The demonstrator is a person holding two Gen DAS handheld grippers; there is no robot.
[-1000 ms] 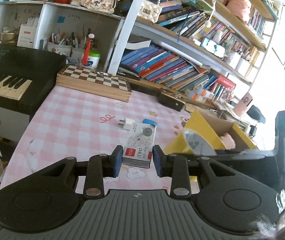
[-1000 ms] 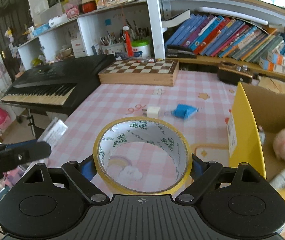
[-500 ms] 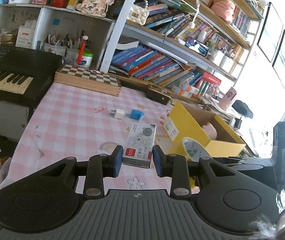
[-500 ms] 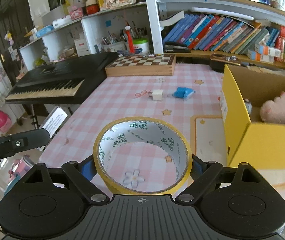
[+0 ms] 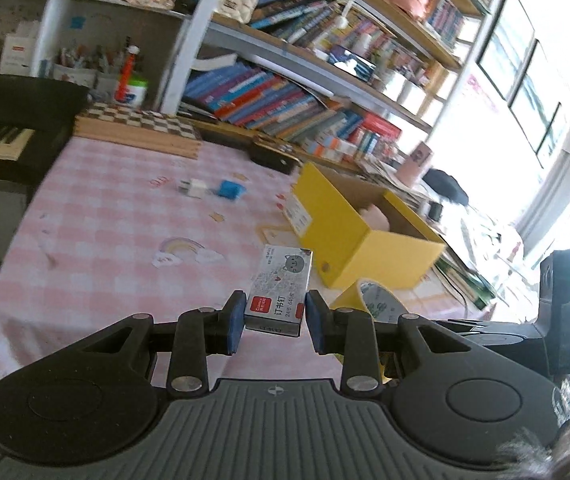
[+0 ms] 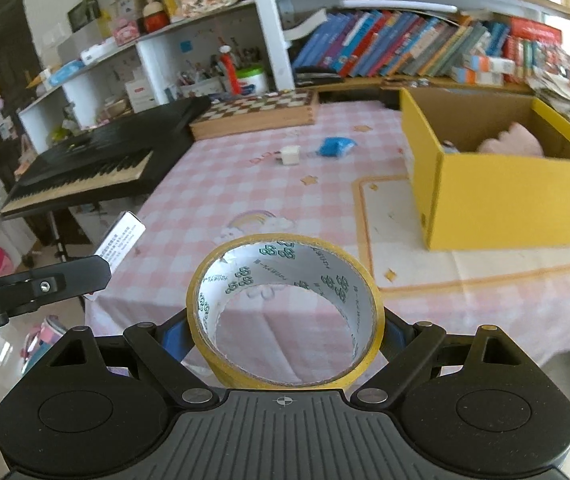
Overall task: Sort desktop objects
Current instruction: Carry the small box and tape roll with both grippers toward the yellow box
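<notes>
The yellow box lies ahead and to the right of your left gripper in the left wrist view, open side up with a pink soft toy inside, while the pads are clamped on the staple box, its long axis pointing away from you. In the right wrist view your right gripper, nearer to the yellow box at far right, is clamped across the tape roll; a white plug and blue item lie far out on the table.
</notes>
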